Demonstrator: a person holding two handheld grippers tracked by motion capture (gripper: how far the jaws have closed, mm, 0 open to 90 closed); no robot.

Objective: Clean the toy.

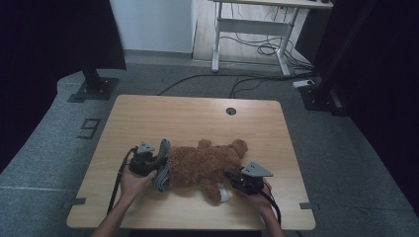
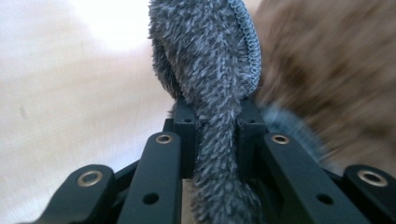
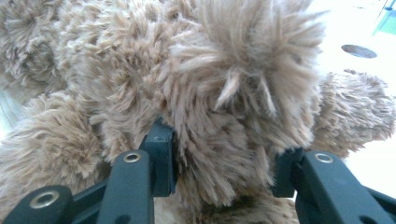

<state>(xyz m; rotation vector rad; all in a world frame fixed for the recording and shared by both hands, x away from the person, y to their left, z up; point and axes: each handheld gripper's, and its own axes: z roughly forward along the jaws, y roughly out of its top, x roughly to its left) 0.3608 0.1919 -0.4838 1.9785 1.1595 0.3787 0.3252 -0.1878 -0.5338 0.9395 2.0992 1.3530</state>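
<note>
A brown teddy bear (image 1: pixel 205 163) lies across the near half of the wooden table (image 1: pixel 197 118). At its left end hangs a grey fuzzy cloth (image 1: pixel 163 170) with a knitted edge. My left gripper (image 1: pixel 154 162) is shut on that grey cloth (image 2: pixel 210 93), which is pinched between the black jaws and rises up past them, with the bear (image 2: pixel 336 70) blurred behind at right. My right gripper (image 1: pixel 232 177) is at the bear's right side, its jaws closed on a thick tuft of the bear's fur (image 3: pixel 224 116), probably a limb.
A round cable hole (image 1: pixel 230 111) sits near the table's far edge. A white tag or patch (image 1: pixel 225 193) shows under the bear near the right gripper. Beyond the table are a black stand foot (image 1: pixel 94 89), floor cables and a white desk frame (image 1: pixel 252 34).
</note>
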